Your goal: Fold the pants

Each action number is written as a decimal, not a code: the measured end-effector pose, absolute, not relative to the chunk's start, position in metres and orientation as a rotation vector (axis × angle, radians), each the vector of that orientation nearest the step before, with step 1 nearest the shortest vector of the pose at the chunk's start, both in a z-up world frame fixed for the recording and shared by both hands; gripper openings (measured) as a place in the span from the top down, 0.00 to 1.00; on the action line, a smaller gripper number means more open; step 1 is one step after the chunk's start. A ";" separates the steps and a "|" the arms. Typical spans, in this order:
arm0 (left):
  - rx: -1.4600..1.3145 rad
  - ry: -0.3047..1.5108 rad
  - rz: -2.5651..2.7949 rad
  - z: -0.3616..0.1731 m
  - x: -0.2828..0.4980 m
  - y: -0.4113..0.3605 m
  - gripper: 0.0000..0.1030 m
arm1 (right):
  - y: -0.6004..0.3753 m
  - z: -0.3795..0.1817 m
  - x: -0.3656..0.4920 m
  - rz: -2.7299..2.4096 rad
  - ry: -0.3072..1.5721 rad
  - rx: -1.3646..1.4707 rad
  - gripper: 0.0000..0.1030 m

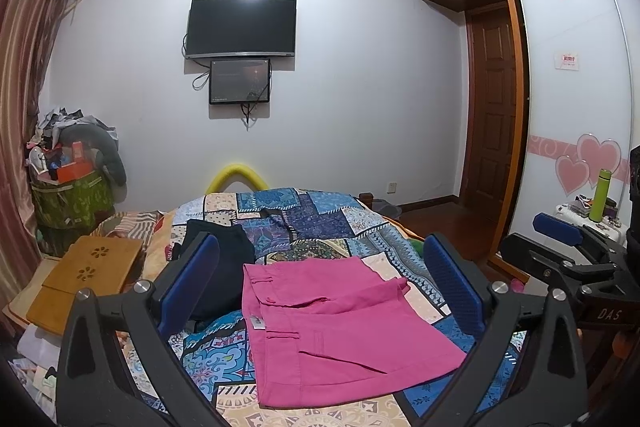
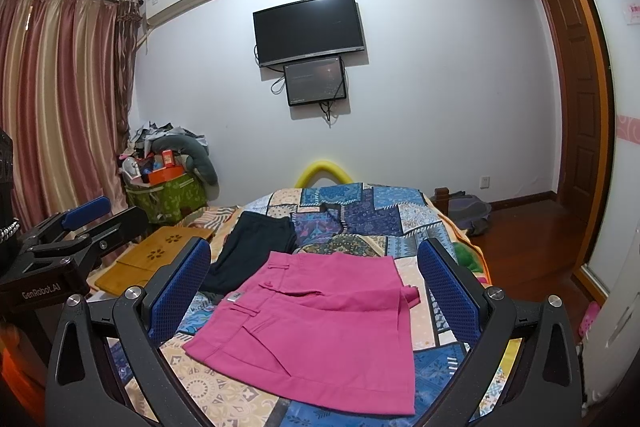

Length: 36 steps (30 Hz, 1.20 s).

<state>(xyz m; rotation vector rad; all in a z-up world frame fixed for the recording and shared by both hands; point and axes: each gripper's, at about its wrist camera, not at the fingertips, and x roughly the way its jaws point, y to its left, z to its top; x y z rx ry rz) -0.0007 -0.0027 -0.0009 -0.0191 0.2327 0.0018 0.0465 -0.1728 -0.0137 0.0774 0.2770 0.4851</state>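
Pink pants lie folded into a compact rectangle on the patchwork bedspread. A dark folded garment rests just behind and to the left of them. My left gripper hovers above the pink pants, open, nothing between its blue pads. My right gripper also hangs over them, open and empty. In the left wrist view the right gripper shows at the right edge; in the right wrist view the left gripper shows at the left edge.
A wooden lap table lies at the bed's left side. A green basket heaped with clutter stands by the curtains. A green bottle stands on a suitcase by the wardrobe at right. A TV hangs on the far wall.
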 end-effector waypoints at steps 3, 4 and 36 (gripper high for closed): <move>-0.023 0.234 0.002 0.001 0.000 -0.003 0.00 | -0.176 -0.015 0.044 0.485 0.276 0.079 0.00; -0.024 0.235 0.003 0.001 0.000 -0.003 0.00 | -0.176 -0.015 0.044 0.485 0.276 0.078 0.00; -0.028 0.235 0.005 -0.001 0.003 0.000 0.00 | -0.178 -0.013 0.045 0.482 0.277 0.076 0.00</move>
